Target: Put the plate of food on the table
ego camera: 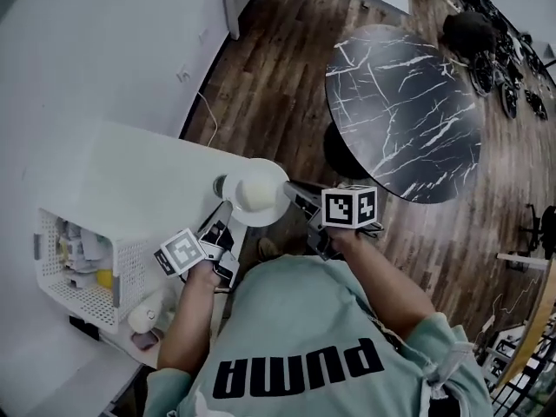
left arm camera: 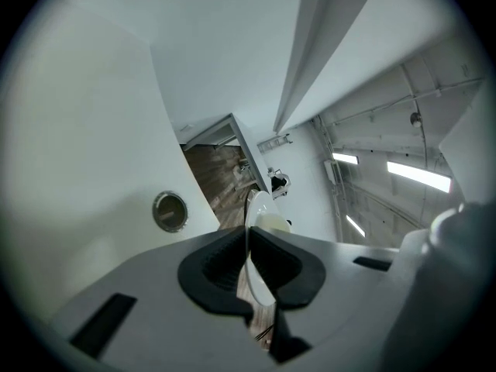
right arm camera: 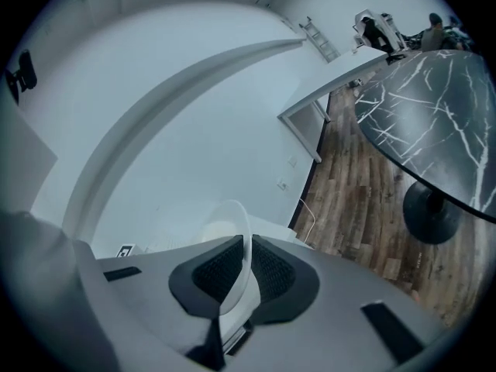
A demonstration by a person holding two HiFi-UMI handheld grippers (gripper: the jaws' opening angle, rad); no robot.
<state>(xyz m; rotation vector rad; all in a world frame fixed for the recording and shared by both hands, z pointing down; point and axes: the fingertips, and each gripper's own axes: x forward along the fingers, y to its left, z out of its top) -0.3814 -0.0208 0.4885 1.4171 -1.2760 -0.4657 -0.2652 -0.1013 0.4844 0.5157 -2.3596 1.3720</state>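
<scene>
A small white plate (ego camera: 259,195) with a pale round piece of food (ego camera: 249,193) on it hangs in the air over the corner of the white counter (ego camera: 130,181). My left gripper (ego camera: 228,221) is shut on the plate's near-left rim; in the left gripper view the plate (left arm camera: 256,208) stands edge-on between the black pads (left arm camera: 217,273). My right gripper (ego camera: 297,198) is shut on the plate's right rim, and the right gripper view shows the rim (right arm camera: 242,242) clamped between its pads. The round black marble table (ego camera: 401,107) stands ahead to the right, also in the right gripper view (right arm camera: 434,107).
A white perforated basket (ego camera: 78,268) with small items sits on the counter at the left. Wooden floor (ego camera: 269,85) lies between the counter and the marble table. Chairs and dark equipment (ego camera: 504,50) stand beyond the table at the far right.
</scene>
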